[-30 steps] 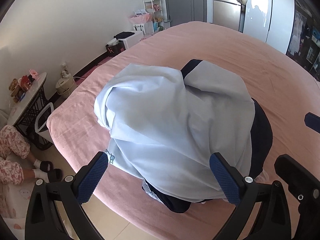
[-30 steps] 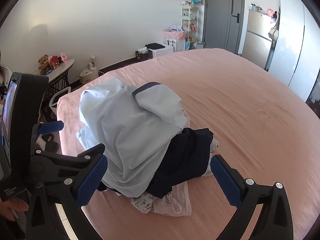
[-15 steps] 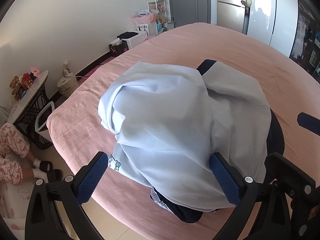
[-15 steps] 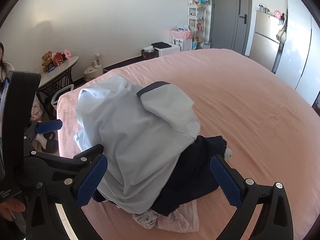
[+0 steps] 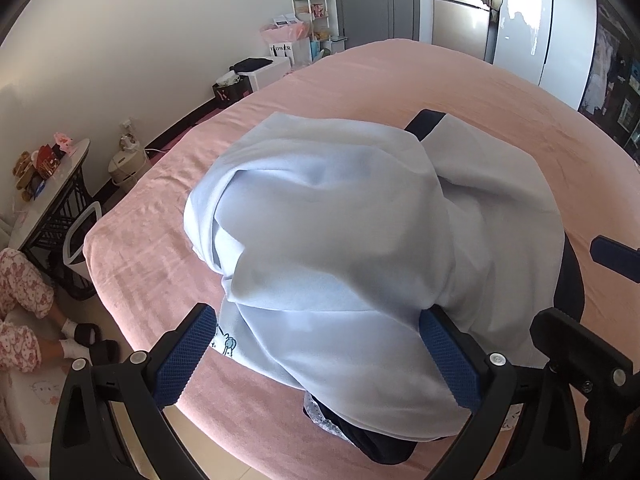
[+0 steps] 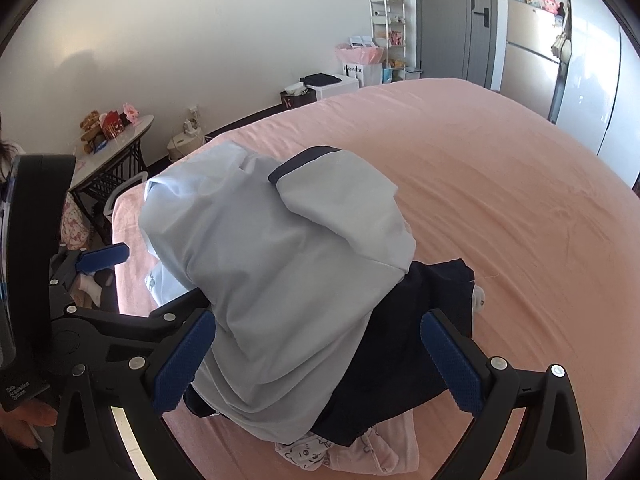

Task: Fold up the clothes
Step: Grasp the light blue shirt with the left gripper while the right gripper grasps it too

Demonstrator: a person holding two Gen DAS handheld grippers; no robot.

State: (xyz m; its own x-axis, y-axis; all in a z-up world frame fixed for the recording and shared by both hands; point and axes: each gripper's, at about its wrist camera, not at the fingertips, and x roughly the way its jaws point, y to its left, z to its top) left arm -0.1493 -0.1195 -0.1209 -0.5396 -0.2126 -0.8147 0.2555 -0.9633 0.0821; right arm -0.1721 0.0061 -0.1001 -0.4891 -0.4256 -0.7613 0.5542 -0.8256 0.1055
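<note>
The heap of clothes, topped by a pale blue shirt (image 5: 360,240), sits at the pink bed's (image 6: 500,184) near corner, directly ahead of both grippers. Left gripper (image 5: 320,356) and right gripper (image 6: 320,360) gape wide, holding nothing; the left is nearer the shirt.

Pretty clearly someone's bedroom in a lived-in home. Most of the view was a big bed (image 6: 500,184) with a pink sheet and a heap of clothes (image 6: 288,280) dumped near its edge. Along the white wall on the left sat a small side table (image 6: 116,148) crowded with teddy bears and trinkets, plus a little white appliance (image 6: 182,144) plugged in on the floor. At the far end stood a narrow white shelf rack (image 6: 386,32) full of bits and bobs, a grey door (image 6: 456,20) and a silver fridge (image 6: 528,52) with plush toys on top. Someone in pink patterned pyjamas and slippers (image 5: 24,320) sat low by the bed.
</note>
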